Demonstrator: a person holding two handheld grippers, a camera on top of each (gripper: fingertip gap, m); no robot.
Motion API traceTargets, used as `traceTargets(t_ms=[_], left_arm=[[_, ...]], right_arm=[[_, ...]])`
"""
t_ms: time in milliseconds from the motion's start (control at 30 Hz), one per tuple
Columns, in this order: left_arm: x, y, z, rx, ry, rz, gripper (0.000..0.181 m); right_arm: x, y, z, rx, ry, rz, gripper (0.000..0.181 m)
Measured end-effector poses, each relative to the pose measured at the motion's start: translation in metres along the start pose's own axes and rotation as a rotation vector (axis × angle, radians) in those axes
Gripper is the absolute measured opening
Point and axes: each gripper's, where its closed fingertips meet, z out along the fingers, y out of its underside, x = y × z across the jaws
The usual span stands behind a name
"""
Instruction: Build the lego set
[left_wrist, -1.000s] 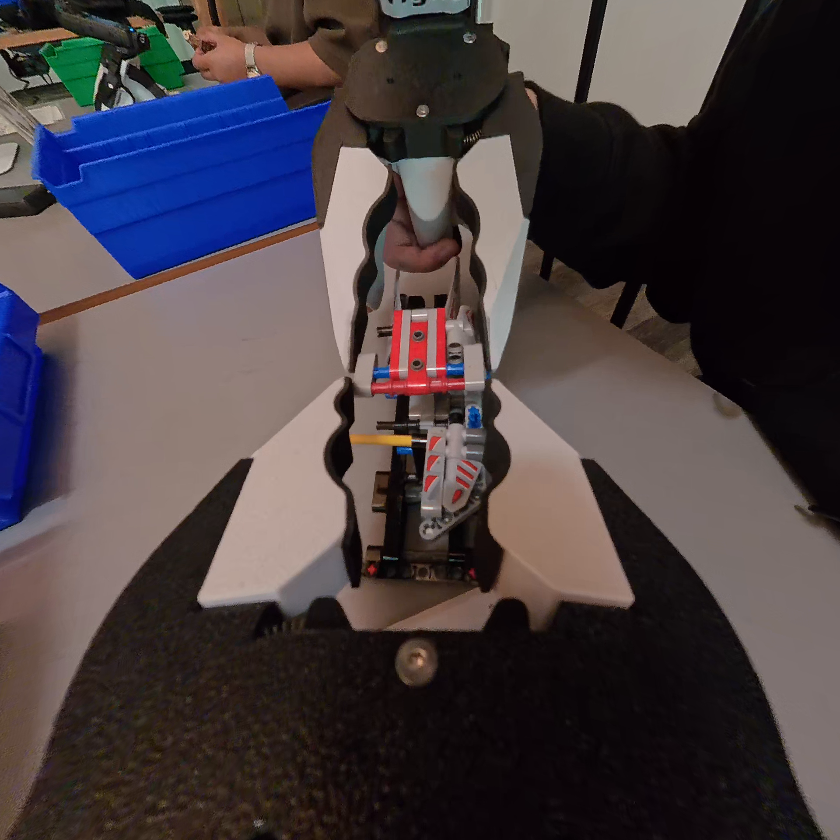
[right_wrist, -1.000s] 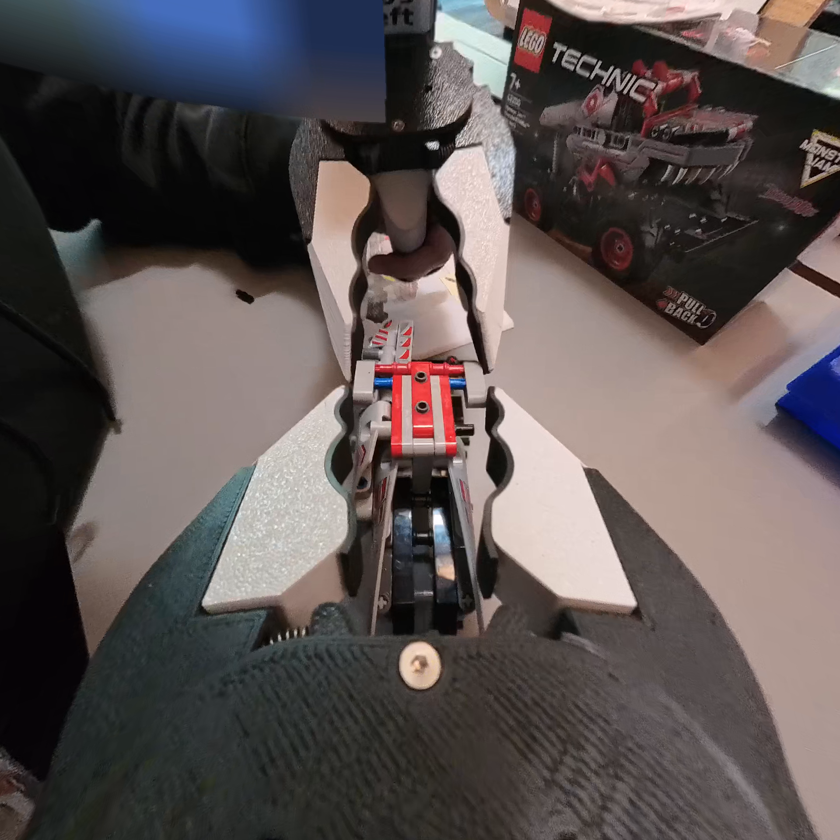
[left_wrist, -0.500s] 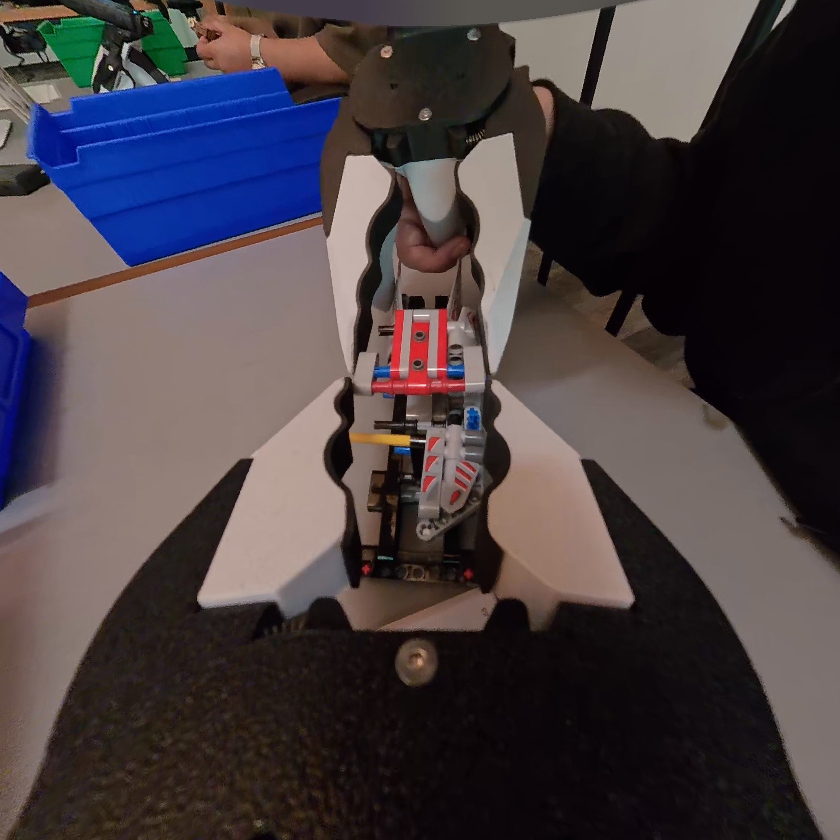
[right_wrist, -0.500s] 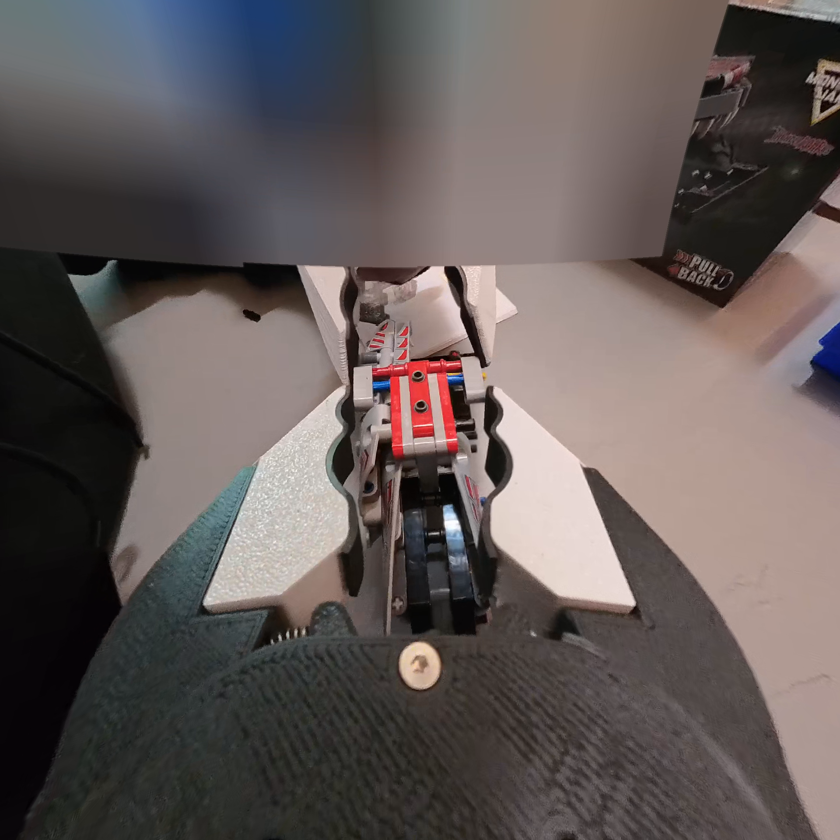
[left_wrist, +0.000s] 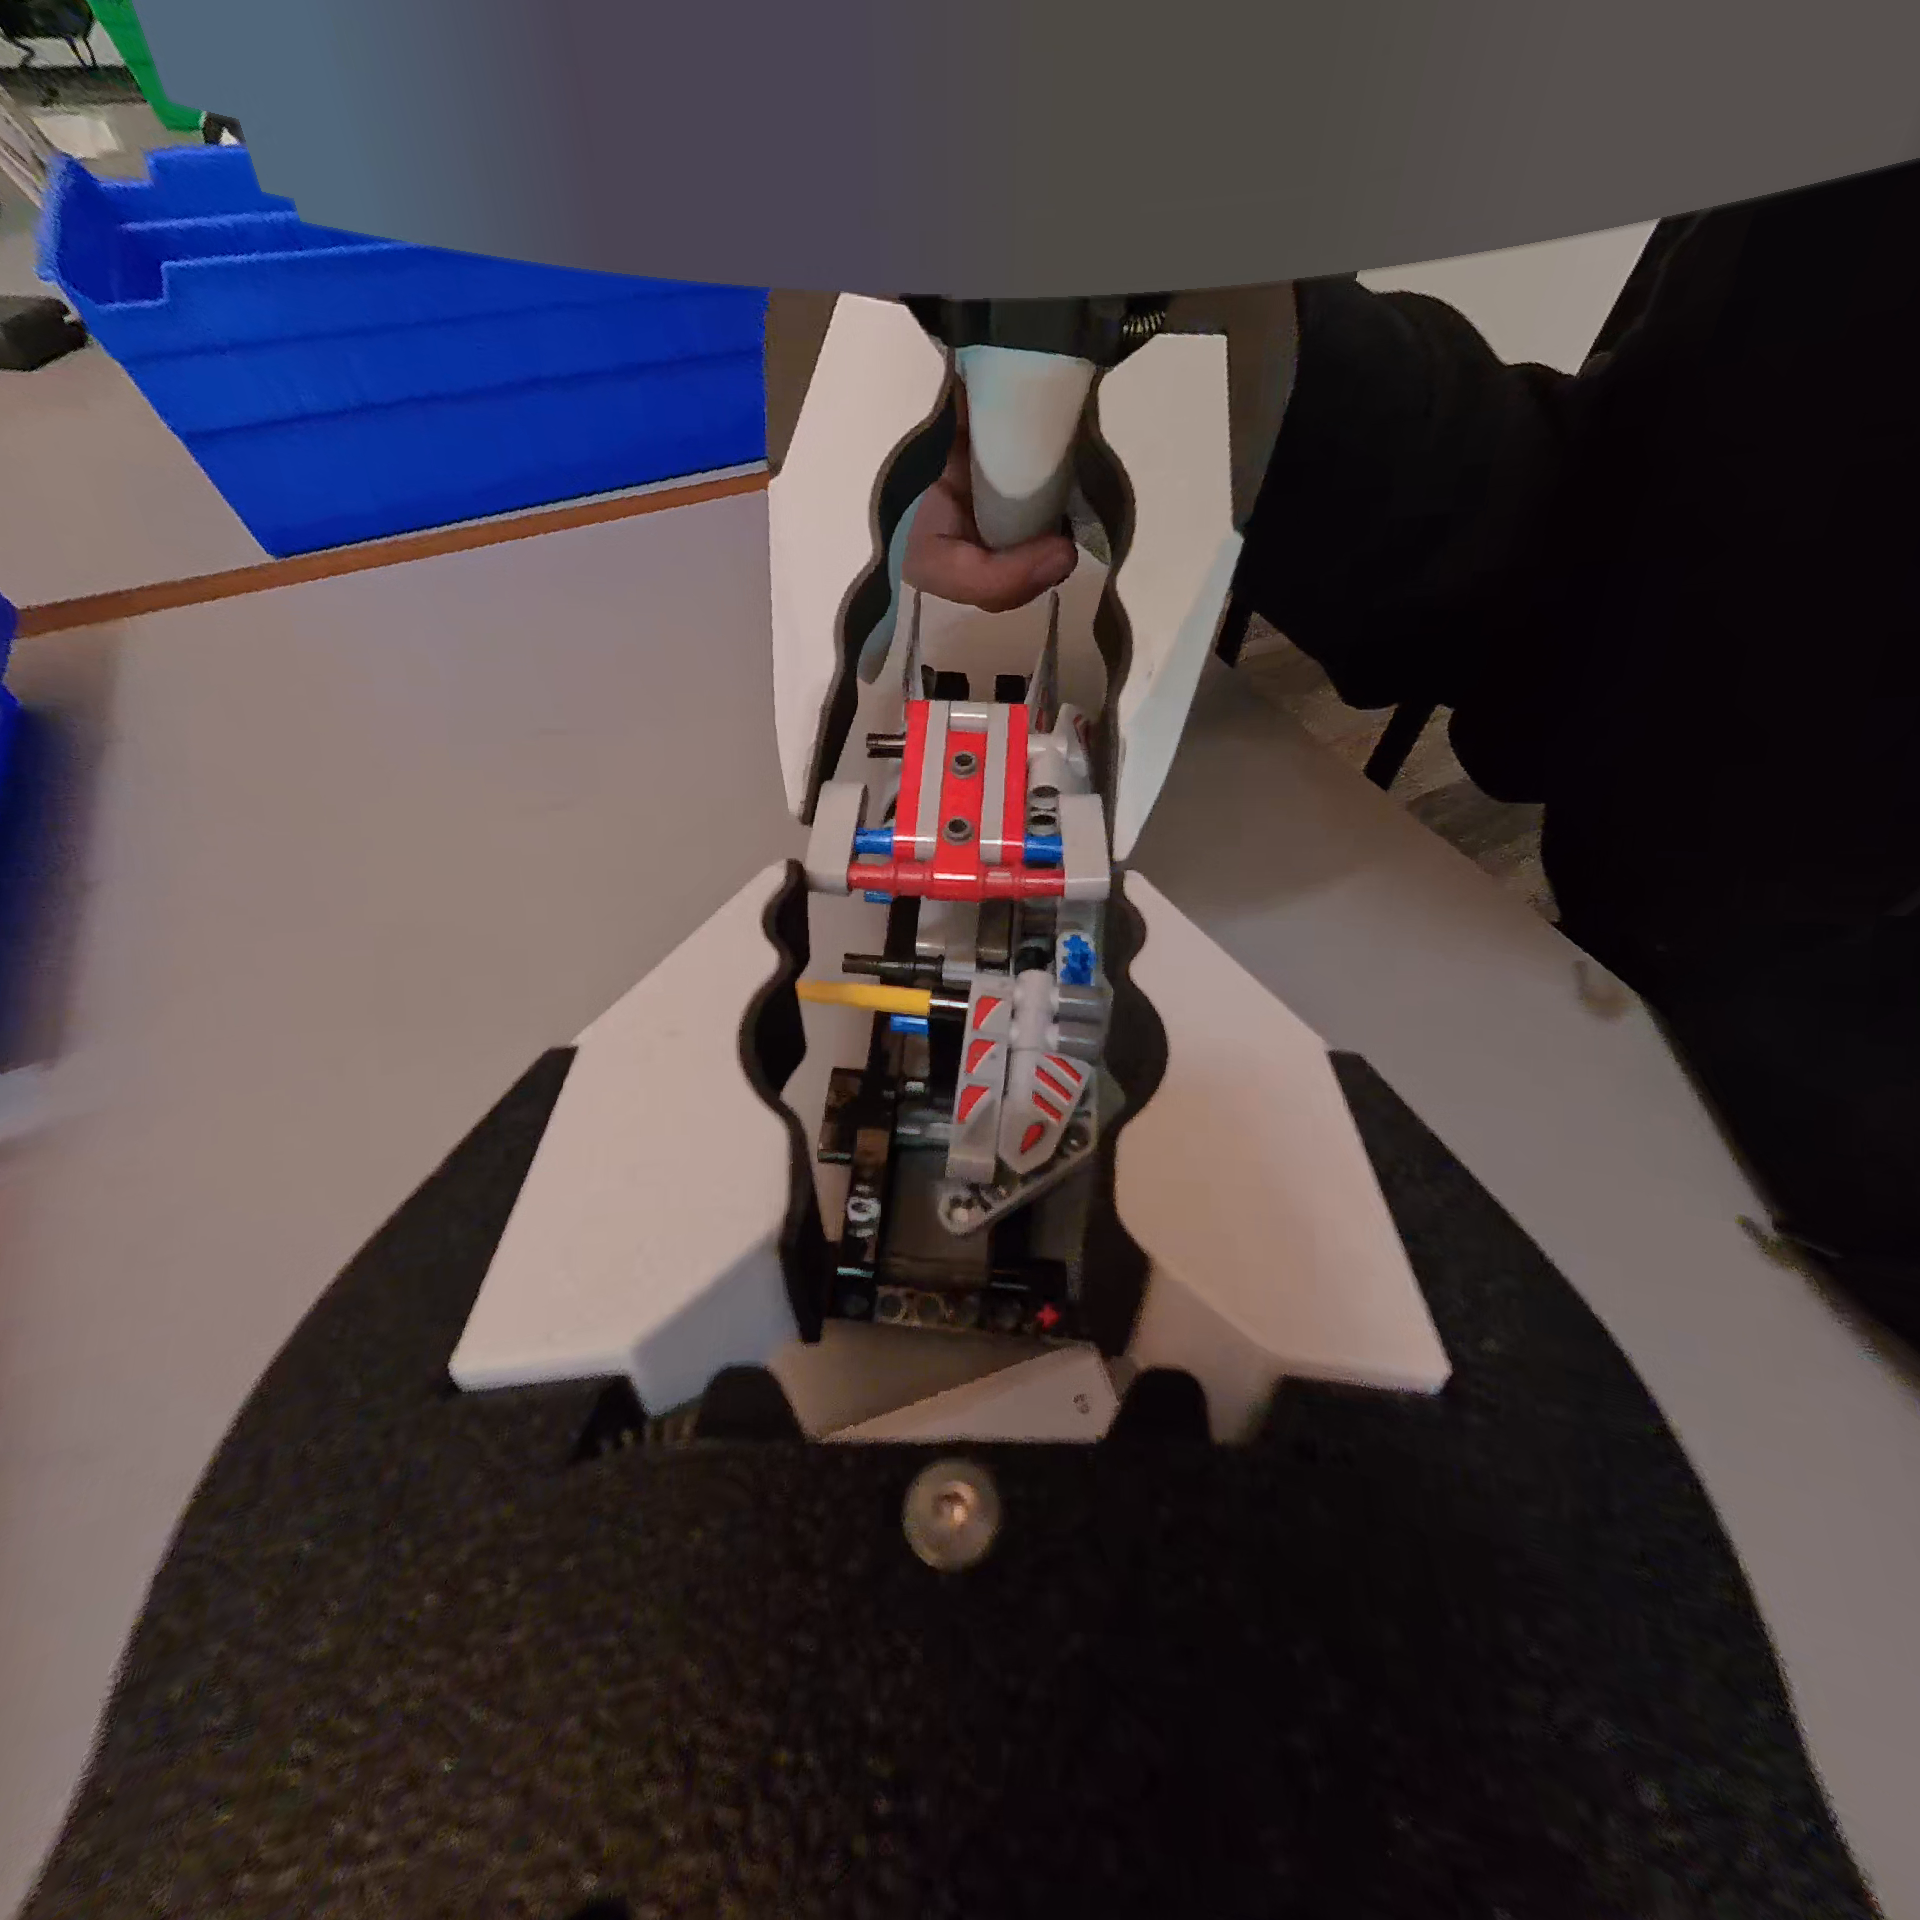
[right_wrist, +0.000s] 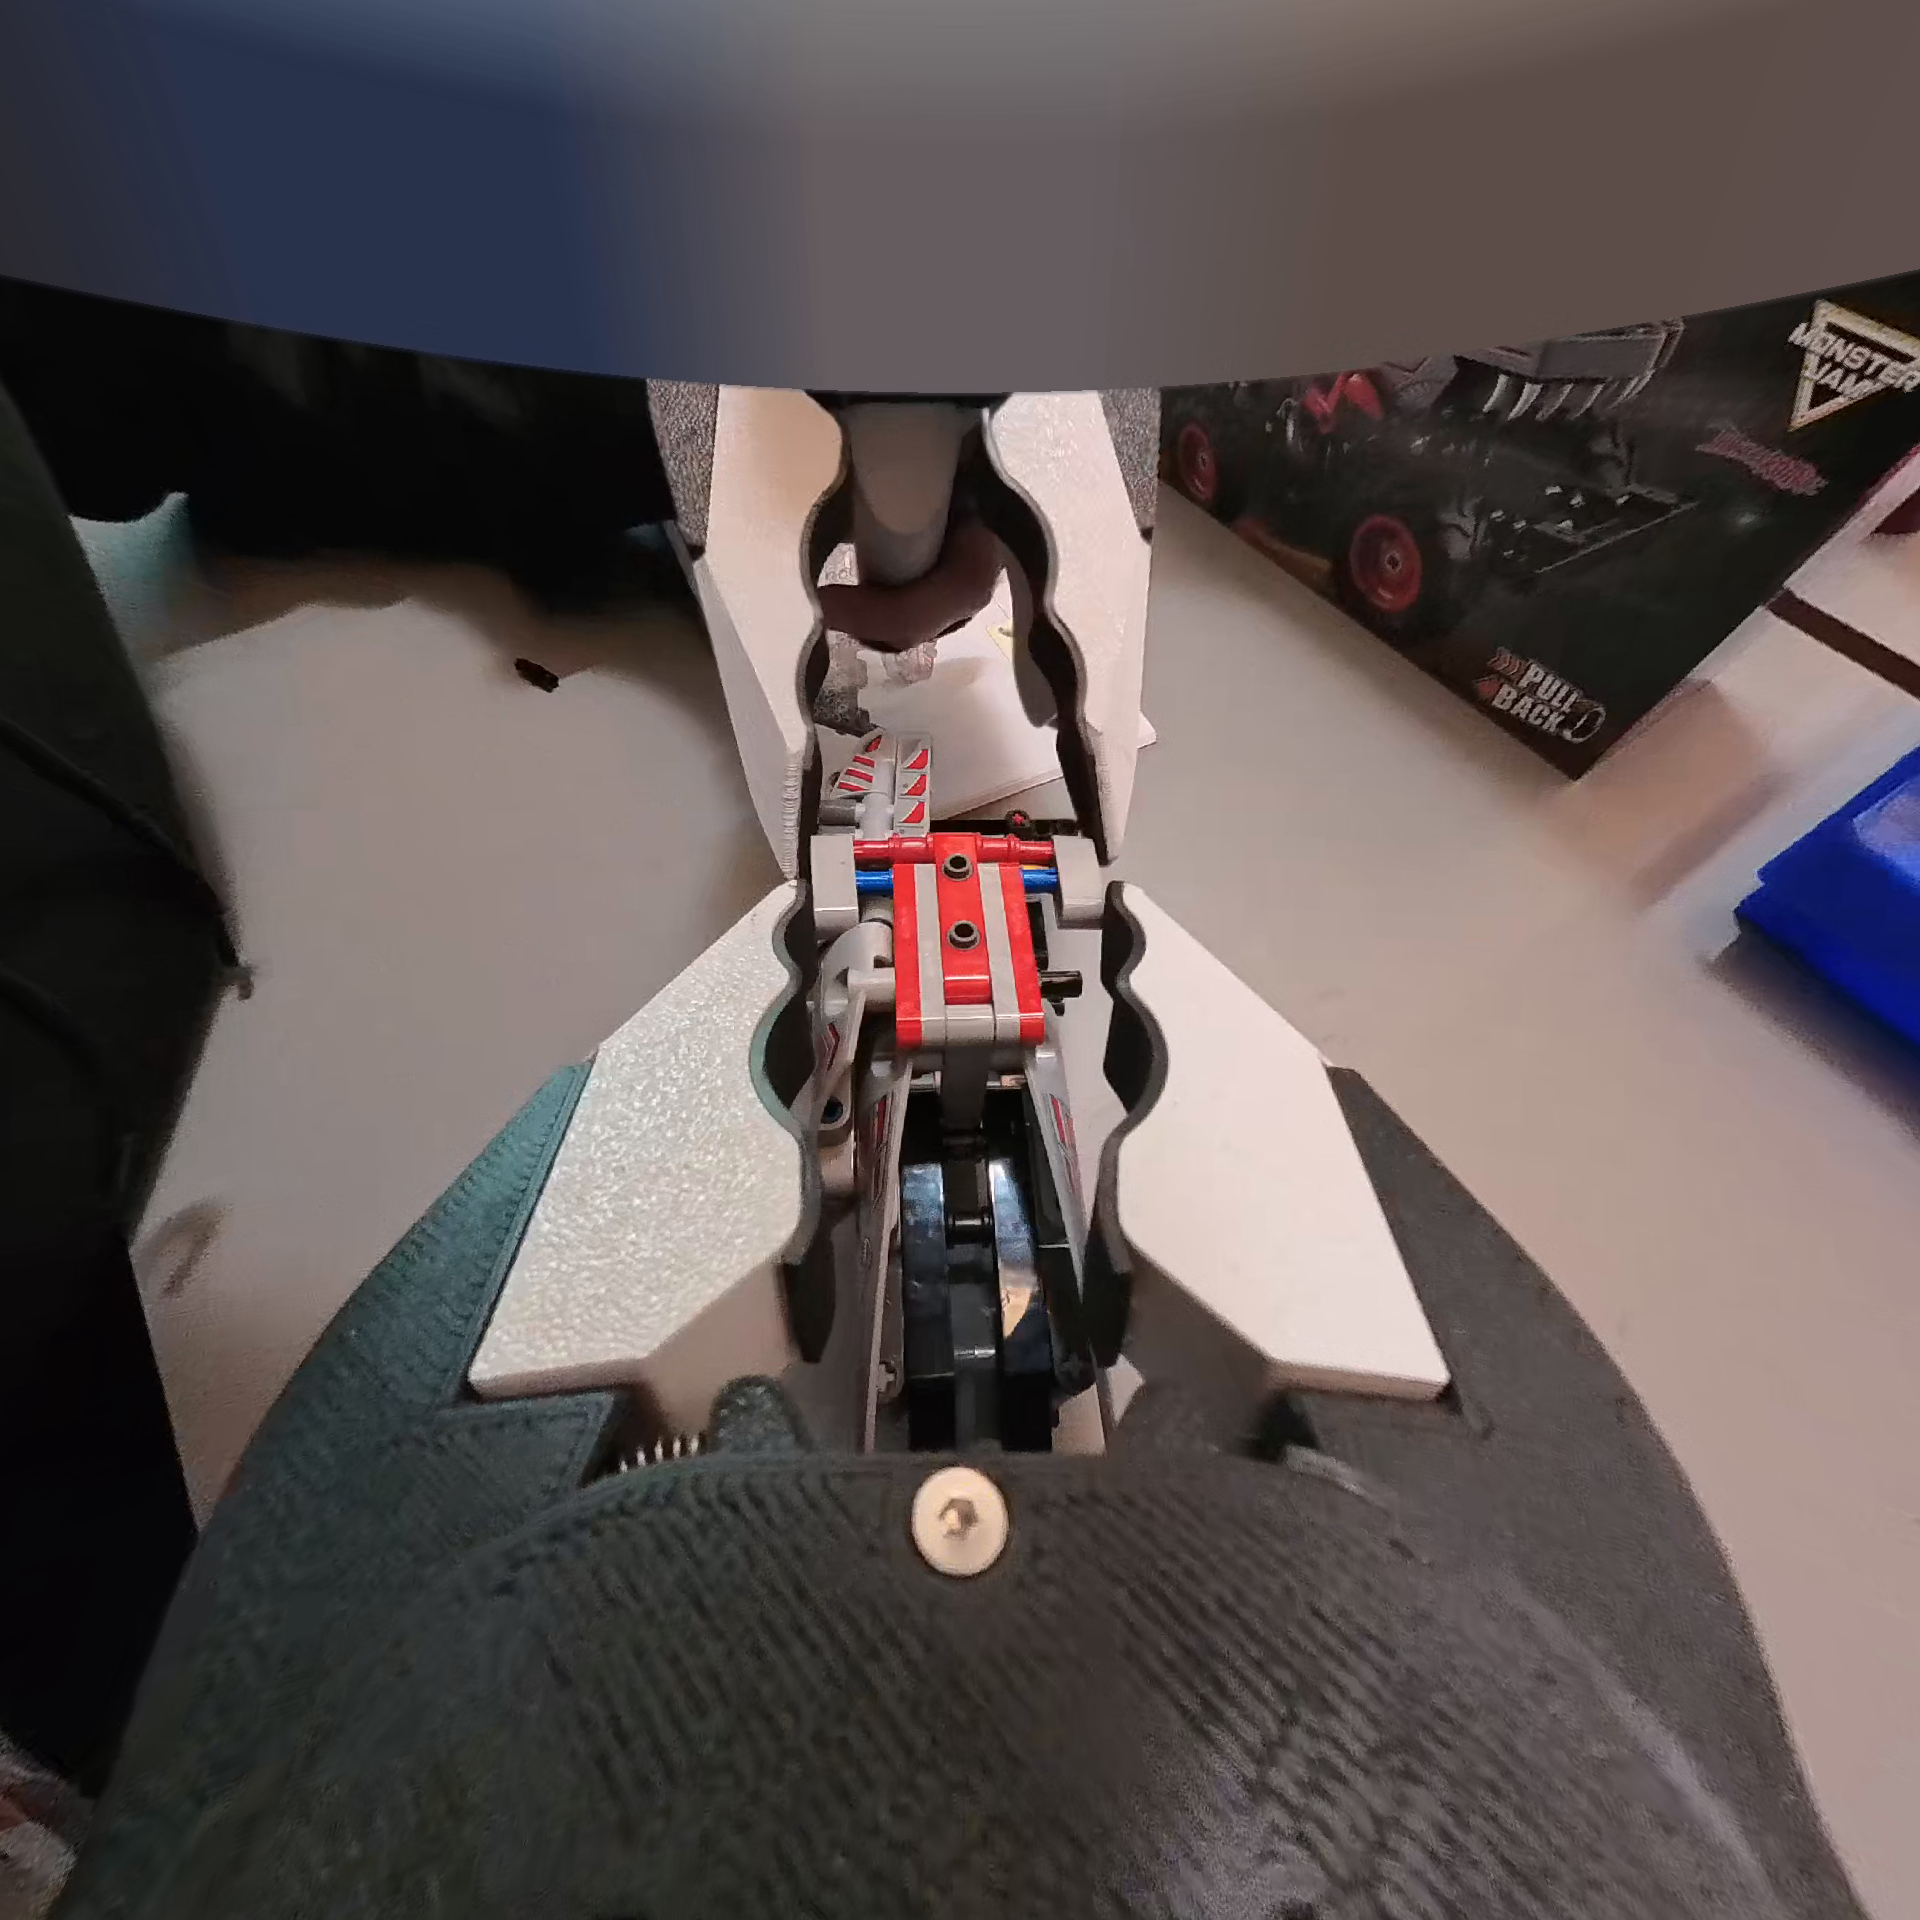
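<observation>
Still clamping the half-built red, grey and black lego truck (left_wrist: 961, 997) between left tongs (left_wrist: 951, 883) and right tongs (right_wrist: 951, 883); merely tilting, nothing added.

**Much masked, cropped or buried**

A blur patch covers the top of both wrist views, hiding the upper part of each opposing gripper. The lego model's (left_wrist: 961, 1039) lower chassis is sunk between white fingers (left_wrist: 644, 1195). At right edges, the set box (right_wrist: 1538, 540) and a blue bin (right_wrist: 1849, 914) are cropped. A tiny dark piece (right_wrist: 535, 673) on the bench (right_wrist: 1403, 935) is unidentifiable.
</observation>
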Motion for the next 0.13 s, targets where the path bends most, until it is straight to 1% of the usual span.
traceTargets(t_ms=[133], left_arm=[[-0.0026,-0.0001,-0.0006,-0.001,-0.032,0.037,0.055]], right_arm=[[0.0009,0.0003,0.0006,0.007,0.006,-0.003,0.055]])
